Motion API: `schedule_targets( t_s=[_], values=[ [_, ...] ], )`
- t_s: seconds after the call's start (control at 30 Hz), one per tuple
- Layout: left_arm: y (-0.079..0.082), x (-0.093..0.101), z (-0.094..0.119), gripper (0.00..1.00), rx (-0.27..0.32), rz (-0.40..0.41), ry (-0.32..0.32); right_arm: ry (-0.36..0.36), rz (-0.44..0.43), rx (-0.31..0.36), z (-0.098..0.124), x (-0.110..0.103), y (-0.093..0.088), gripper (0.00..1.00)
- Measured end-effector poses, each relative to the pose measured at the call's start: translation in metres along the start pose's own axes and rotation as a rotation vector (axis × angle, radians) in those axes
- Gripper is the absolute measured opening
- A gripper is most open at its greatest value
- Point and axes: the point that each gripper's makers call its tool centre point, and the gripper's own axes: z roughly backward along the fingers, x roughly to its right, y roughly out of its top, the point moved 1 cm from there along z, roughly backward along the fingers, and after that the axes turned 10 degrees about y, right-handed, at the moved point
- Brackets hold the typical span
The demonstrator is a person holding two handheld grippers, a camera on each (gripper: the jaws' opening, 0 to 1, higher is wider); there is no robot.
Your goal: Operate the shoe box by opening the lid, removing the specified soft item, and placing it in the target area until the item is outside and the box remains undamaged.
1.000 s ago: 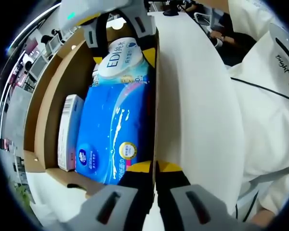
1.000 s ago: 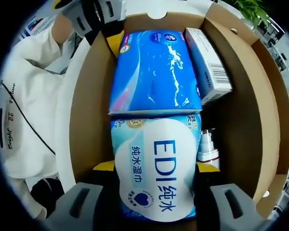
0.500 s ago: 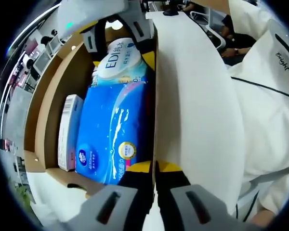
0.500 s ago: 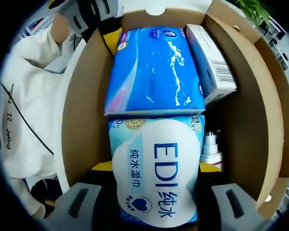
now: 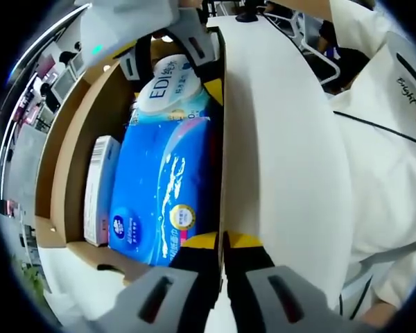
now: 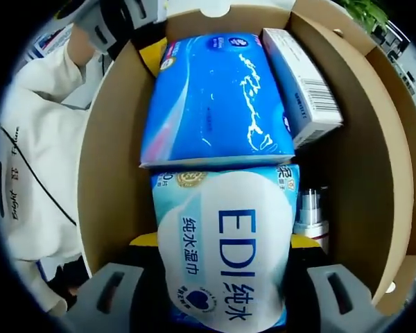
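Observation:
An open shoe box (image 6: 360, 159), brown inside and white outside, holds a light-blue "EDI" wet-wipe pack (image 6: 222, 257). My right gripper (image 6: 222, 243) is shut on that pack, one yellow pad on each side. In the left gripper view the same pack (image 5: 170, 87) sits at the far end of the box, held by the right gripper (image 5: 173, 73). My left gripper (image 5: 223, 243) is shut on the edge of the box's side wall (image 5: 225, 139). In the right gripper view the left gripper (image 6: 149, 52) clamps the far left corner.
A dark-blue tissue pack (image 6: 215, 97) lies beyond the EDI pack. A white barcoded carton (image 6: 301, 83) lies along the right wall, with a small bottle (image 6: 310, 211) beside the EDI pack. A person in white clothing (image 5: 388, 152) stands close to the box.
The right gripper, still shut on the EDI pack, has tipped it up a little, so it overlaps the blue pack's edge less. The left gripper's hold on the wall is unchanged.

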Motion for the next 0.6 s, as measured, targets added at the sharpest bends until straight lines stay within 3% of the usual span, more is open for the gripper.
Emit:
schedule_targets(
  t_s=[0.3,0.43,0.6],
  values=[
    [0.000,0.000,0.000,0.02,0.005,-0.004,0.006,0.003,-0.001,-0.004,0.002,0.008,-0.001,0.68],
    [0.001,-0.001,0.000,0.02,0.007,-0.003,0.005,0.057,0.029,0.019,0.007,0.012,-0.002,0.68],
    [0.001,-0.001,0.000,0.02,0.007,-0.001,0.008,0.027,0.028,-0.012,0.006,0.012,-0.001,0.68]
  ],
)
